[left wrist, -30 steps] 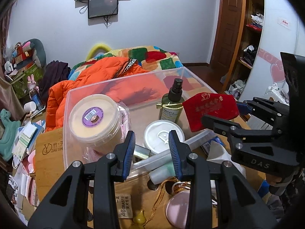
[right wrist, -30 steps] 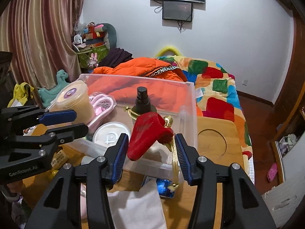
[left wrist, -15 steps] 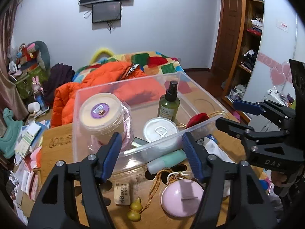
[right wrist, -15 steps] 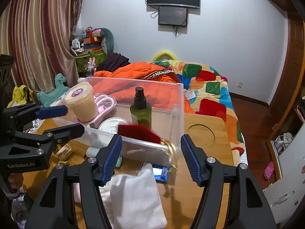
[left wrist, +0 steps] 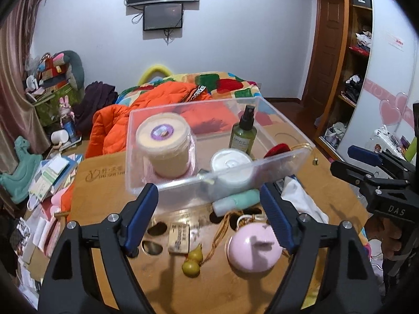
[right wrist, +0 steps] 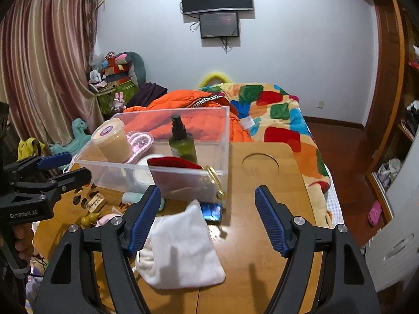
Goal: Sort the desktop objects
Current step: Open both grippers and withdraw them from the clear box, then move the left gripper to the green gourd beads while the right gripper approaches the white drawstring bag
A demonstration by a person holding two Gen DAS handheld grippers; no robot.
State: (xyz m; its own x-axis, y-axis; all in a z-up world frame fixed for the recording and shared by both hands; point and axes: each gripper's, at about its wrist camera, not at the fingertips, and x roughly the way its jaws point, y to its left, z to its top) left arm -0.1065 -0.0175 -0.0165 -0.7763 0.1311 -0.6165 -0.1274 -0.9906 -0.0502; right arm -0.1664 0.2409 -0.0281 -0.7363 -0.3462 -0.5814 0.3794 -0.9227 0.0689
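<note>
While both spread and empty, left gripper (left wrist: 209, 218) and right gripper (right wrist: 205, 218) before upright spray bottle (right wrist: 182, 142) in clear bin (right wrist: 183, 176).

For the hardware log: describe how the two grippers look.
Both are matte black angular frames with silver screws and blue ribbed finger pads. The left gripper carries white "GenRobot.AI" lettering, visible in the right wrist view; the right gripper is marked "DAS". No cables visible.
</note>
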